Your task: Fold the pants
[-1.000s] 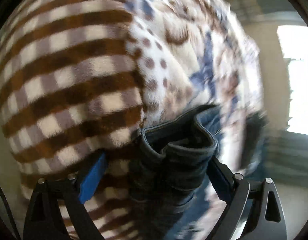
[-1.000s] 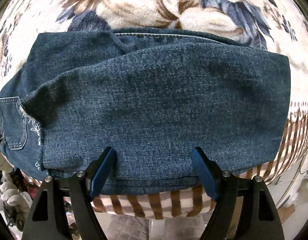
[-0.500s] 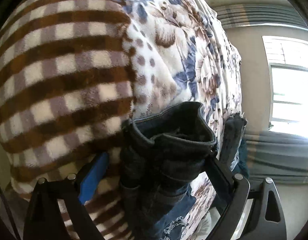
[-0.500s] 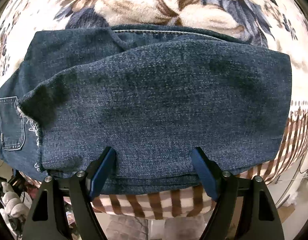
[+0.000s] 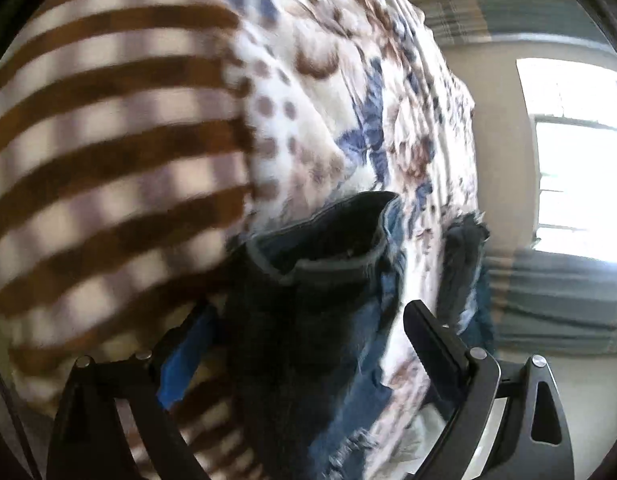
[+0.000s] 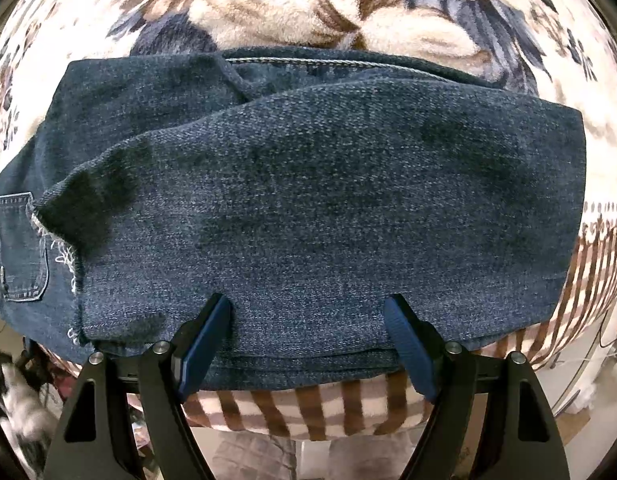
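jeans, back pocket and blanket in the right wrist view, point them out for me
jeans (image 6: 328, 208), right wrist view, middle of the folded top layer of denim
back pocket (image 6: 22, 252), right wrist view, face of the stitched pocket at the far left
blanket (image 6: 292, 12), right wrist view, floral pile above the jeans

A plush blanket (image 6: 292, 4) covers the bed, printed with large tan and blue flowers in the middle and a brown-and-cream checked border (image 5: 108, 152) along its edge. Beyond it stands a pale wall (image 5: 500, 152) with a bright window (image 5: 580, 168) and grey-blue curtains (image 5: 556, 300) below it.
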Motion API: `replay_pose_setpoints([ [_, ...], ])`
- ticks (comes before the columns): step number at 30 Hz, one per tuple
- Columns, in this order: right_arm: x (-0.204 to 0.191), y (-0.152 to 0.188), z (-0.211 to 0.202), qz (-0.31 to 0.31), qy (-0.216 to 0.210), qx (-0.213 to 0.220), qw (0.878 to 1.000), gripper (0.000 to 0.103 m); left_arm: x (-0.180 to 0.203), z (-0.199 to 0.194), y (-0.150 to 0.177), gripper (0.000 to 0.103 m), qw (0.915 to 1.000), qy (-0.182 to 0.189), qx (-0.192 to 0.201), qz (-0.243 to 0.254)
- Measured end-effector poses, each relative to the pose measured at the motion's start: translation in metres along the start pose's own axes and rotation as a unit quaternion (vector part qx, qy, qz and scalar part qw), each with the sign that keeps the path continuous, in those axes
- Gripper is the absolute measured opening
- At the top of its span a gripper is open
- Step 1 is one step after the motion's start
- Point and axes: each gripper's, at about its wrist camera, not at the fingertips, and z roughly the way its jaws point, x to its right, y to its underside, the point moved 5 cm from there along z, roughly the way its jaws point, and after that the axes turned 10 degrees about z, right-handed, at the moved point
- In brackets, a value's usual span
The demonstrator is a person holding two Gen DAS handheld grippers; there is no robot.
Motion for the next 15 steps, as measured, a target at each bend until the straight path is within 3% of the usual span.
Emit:
replay_pose_setpoints([
  [3,0.0,0.0,0.001,-0.001,0.0,0.0,1.0,0.082,-0.001,0.015,-0.005,0.094,0.9996,-0.024,-0.01,0.012],
  [8,0.0,0.001,0.001,0.0,-0.001,0.002,1.0,0.082,0.03,-0.006,-0.005,0.089,0.999,0.013,0.028,0.032],
  [12,0.0,0.003,0.003,0.001,0.0,0.003,1.0,0.082,0.026,0.001,-0.001,0.087,0.9986,-0.006,0.028,0.046],
  [15,-0.001,0.003,0.003,0.001,0.001,0.002,1.0,0.082,0.004,0.02,-0.004,0.072,0.9992,-0.023,0.011,0.029],
])
